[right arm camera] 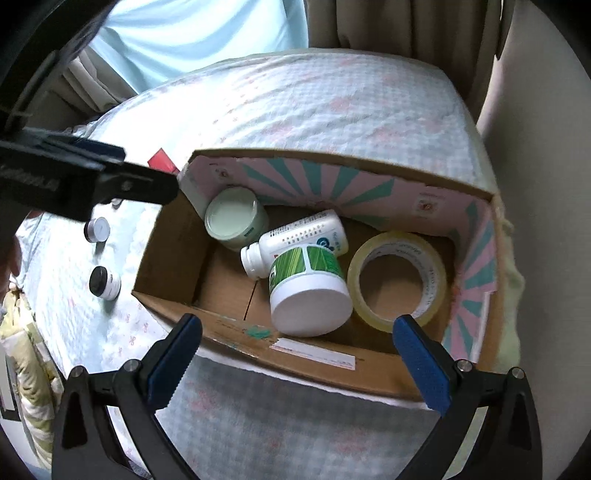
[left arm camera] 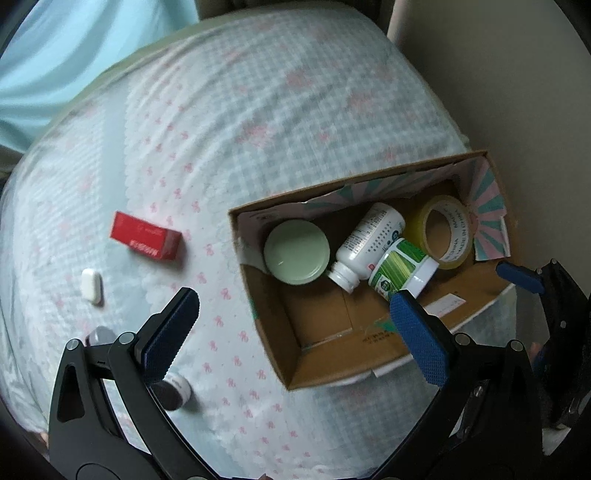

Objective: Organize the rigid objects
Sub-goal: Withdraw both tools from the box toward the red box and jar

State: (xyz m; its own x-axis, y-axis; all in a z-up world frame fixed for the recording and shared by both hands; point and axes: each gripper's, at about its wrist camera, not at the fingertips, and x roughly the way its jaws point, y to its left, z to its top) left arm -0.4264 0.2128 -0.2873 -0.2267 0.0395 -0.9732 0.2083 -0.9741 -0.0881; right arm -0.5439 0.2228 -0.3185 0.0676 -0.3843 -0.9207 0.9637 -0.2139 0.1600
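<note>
An open cardboard box (left arm camera: 273,332) (right arm camera: 166,243) sits on the bed. Inside lie a pale green jar (left arm camera: 296,252) (right arm camera: 234,218), a white pill bottle (left arm camera: 369,240) (right arm camera: 306,234), a green-labelled white jar (left arm camera: 402,267) (right arm camera: 308,288) and a tape roll (left arm camera: 445,230) (right arm camera: 397,280). Outside on the bed lie a red box (left arm camera: 146,236), a small white case (left arm camera: 91,286) and two small dark-lidded jars (right arm camera: 98,229) (right arm camera: 104,283). My left gripper (left arm camera: 291,325) is open and empty over the box's near left side. My right gripper (right arm camera: 295,350) is open and empty above the box's near wall.
The bed (left arm camera: 258,110) has a checked cover with pink bows. A wall (left arm camera: 517,92) runs close along the box's right side. Curtains (right arm camera: 388,26) hang behind the bed. A patterned quilt (right arm camera: 26,350) lies at the left edge.
</note>
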